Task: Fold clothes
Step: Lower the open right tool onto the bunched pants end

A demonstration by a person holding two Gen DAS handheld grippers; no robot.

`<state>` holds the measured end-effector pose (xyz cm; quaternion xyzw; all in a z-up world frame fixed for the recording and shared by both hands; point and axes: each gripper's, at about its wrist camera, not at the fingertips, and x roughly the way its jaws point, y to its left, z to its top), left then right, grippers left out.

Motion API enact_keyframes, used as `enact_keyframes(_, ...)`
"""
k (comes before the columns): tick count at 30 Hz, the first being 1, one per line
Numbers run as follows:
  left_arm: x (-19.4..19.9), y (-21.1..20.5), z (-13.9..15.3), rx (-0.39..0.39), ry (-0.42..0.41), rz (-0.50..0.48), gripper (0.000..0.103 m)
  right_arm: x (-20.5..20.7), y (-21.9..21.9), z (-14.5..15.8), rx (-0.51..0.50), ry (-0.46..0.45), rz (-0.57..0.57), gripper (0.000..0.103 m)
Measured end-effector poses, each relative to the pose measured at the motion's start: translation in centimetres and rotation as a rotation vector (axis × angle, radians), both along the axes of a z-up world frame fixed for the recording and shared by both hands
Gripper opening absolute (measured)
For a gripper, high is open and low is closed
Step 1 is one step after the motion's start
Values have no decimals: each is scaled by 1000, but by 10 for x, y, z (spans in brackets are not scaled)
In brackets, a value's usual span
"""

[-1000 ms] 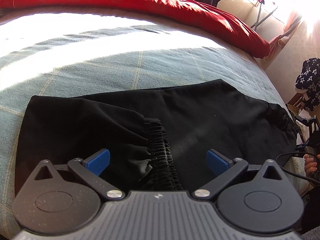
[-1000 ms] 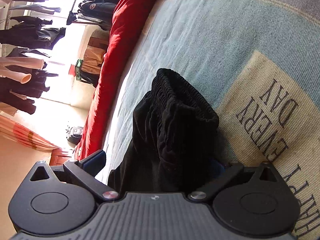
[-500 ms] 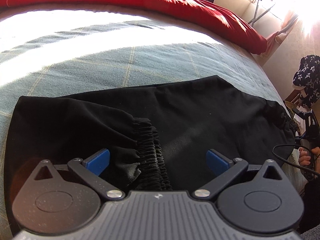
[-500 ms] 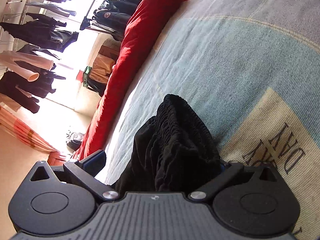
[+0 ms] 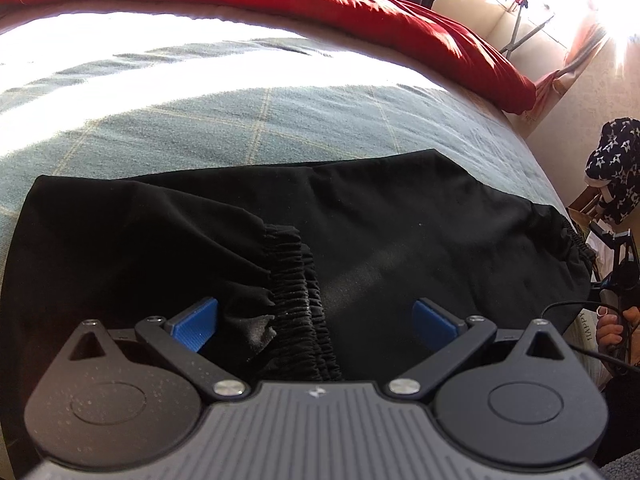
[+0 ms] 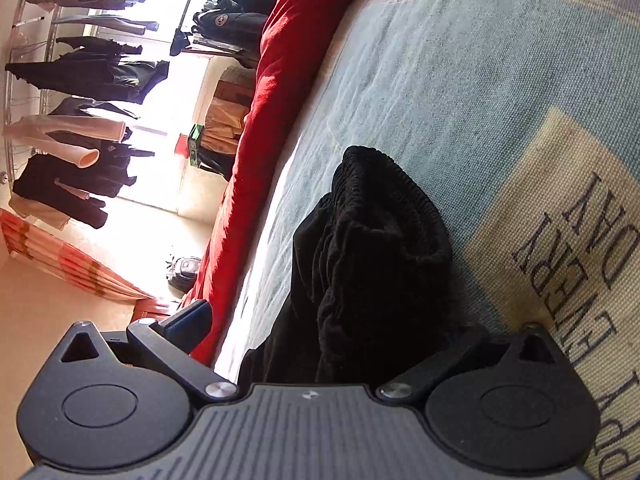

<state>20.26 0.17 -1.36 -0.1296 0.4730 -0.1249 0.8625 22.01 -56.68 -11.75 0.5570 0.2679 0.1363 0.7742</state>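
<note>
Looking down the left gripper (image 5: 314, 318), I see its blue pads spread wide and gripping nothing, hovering over the near edge of the black trousers (image 5: 400, 216). The garment lies flat across the blue-green bedspread (image 5: 256, 116), already doubled once, with a gathered elastic cuff (image 5: 300, 280) sitting right between my pads. A second gathered end lies at the far right of the cloth, near the bed's edge. A red duvet (image 5: 360, 4) runs along the far side.

On the right gripper (image 6: 320, 328) the view is tipped sideways. Bunched black fabric with a ribbed elastic band (image 6: 380, 184) fills the space between the fingers. The left finger stands well out from the cloth and the right finger's pad is hidden behind it, so I cannot tell whether that claw is pinching the fabric or merely surrounding it. Beside the cloth, the printed patch (image 6: 580, 260) on the bedspread shows lettering.

My judgement: I am midway through folding, setting up the next fold from both ends. The next move calls for closing the left pads on the cuff and the layers under it, catching every layer, then confirming the right side has a true hold before lifting both together. A partial pinch could let the under layer slip and spoil the fold.
</note>
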Motion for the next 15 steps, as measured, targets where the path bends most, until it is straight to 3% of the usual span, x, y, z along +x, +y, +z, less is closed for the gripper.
enact_keyframes(2,-1,2,-2,-3,9,14,102,-7,-2,-5,14,-45,3,102)
enact_keyframes(6,2,5,-5,-7,22,39,102,-5,-6,-5,3,-14,-4,93)
enact_keyframes(15,4,-2,-4,-5,17,14,102,1,0,2,-28,1,14,93)
